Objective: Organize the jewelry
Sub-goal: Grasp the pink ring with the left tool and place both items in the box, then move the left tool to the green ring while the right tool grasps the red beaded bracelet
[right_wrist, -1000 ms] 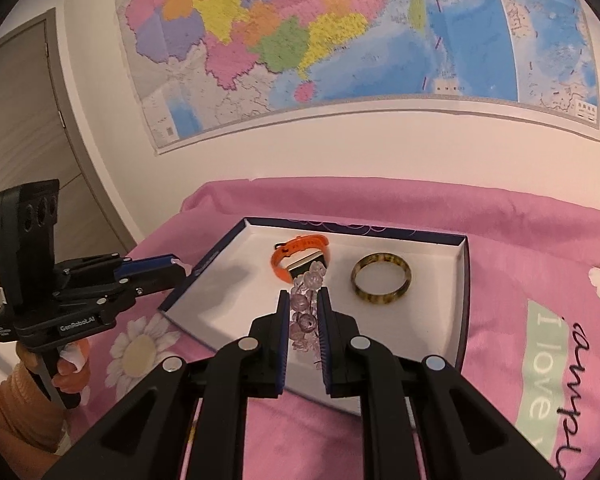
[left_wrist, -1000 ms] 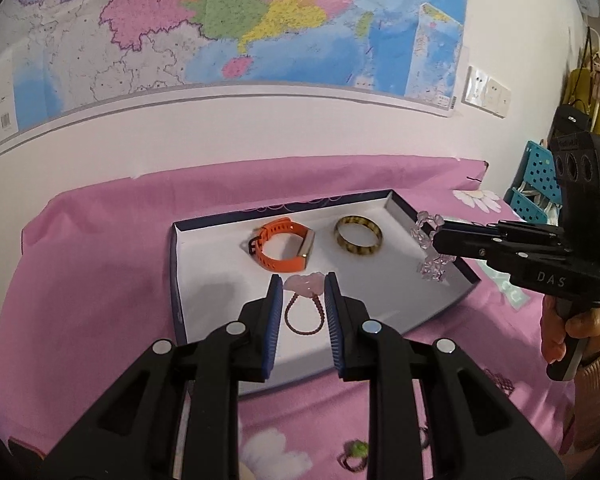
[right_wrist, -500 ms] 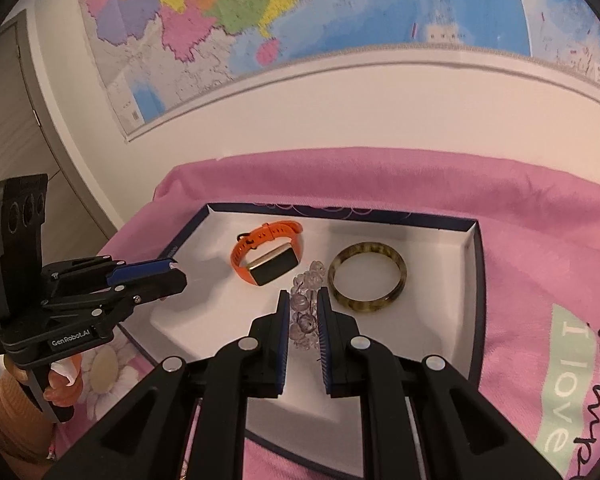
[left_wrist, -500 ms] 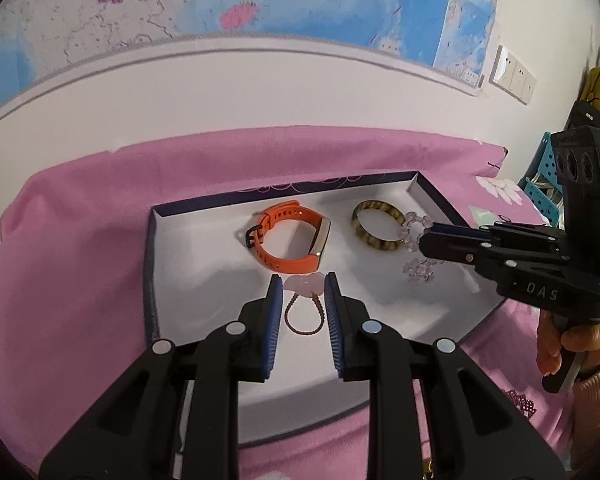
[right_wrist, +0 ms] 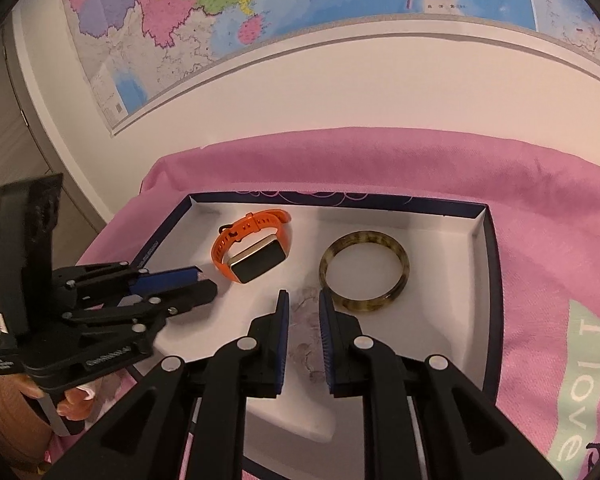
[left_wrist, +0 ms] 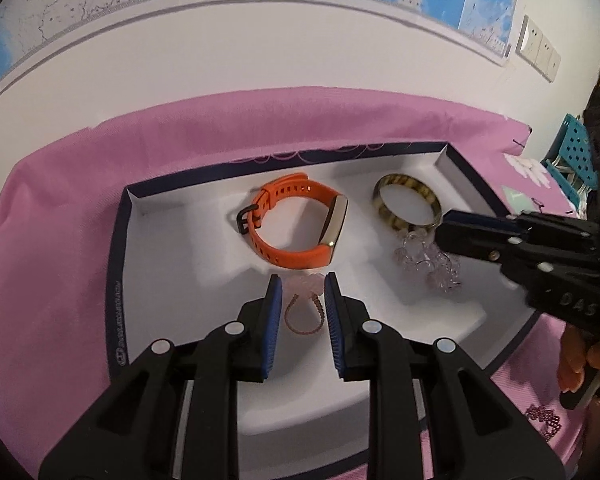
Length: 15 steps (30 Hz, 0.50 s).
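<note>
Two fisheye views look down along black tools with blue pads into a shallow white tray with a dark blue rim, set on a pink cloth; what lies under the cloth cannot be told. A map hangs on the white wall at the top of both frames.

In the left wrist view, the left tool fills the lower centre. Its pads grip a hair tie with a pale pink flower, the flower at the fingertips and the brown loop between the pads, over the tray floor. Just above it lies an orange smartwatch, and to the upper right a mottled brown bangle. The right tool enters from the right edge; a clear bead bracelet hangs bunched at its tip, just below the bangle.

In the right wrist view, the right tool sits lower centre, with its pads set a little apart and the clear beads blurred between them; whether it grips them or has let go cannot be told. The bangle lies just right of the fingertips, the smartwatch up and to the left. The left tool reaches in from the left edge, over the tray's left part.
</note>
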### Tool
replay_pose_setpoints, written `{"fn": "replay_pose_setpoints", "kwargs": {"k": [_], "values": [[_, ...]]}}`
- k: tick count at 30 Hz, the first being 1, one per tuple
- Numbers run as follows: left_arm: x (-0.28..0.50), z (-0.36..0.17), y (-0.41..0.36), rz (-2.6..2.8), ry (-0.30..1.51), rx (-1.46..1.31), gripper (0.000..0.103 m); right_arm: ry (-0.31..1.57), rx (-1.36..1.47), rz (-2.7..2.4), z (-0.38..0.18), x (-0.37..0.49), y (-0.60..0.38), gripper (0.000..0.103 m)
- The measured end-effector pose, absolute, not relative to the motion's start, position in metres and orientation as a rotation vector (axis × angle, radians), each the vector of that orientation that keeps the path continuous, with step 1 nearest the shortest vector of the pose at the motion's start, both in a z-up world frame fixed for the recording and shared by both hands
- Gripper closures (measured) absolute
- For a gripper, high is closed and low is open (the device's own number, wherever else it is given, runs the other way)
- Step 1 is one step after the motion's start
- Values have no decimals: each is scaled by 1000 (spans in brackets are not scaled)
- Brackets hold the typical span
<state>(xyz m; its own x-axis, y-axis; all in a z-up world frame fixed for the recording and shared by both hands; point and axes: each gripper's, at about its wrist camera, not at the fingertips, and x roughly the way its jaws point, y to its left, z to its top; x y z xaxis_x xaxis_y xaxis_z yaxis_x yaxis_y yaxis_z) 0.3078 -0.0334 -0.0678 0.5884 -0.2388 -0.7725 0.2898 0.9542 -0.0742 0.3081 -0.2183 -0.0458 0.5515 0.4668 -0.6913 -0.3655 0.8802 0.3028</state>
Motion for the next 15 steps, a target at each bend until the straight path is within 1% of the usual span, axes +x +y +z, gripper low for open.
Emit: {"fn": "replay_pose_setpoints", "kwargs": {"k": [2, 4, 5, 7, 9, 13, 14, 15], "values": [[309, -70, -34, -304, 893, 63, 79, 852, 145, 492, -43, 305, -222, 89], [309, -71, -35, -301, 893, 67, 72, 841, 154, 493, -38, 300, -226, 87], [308, -71, -35, -301, 894, 68, 65, 829, 158, 497, -34, 296, -229, 83], [306, -69, -33, -302, 886, 67, 61, 811, 162, 506, -27, 286, -232, 80], [302, -65, -32, -291, 867, 71, 49, 792, 159, 520, -19, 274, -236, 76], [283, -43, -27, -295, 801, 68, 46, 769, 146, 547, -7, 245, -246, 71], [276, -36, -25, -294, 777, 74, 40, 767, 139, 549, -6, 235, -249, 69], [271, -32, -24, -293, 760, 77, 36, 768, 137, 551, -5, 229, -252, 69]]}}
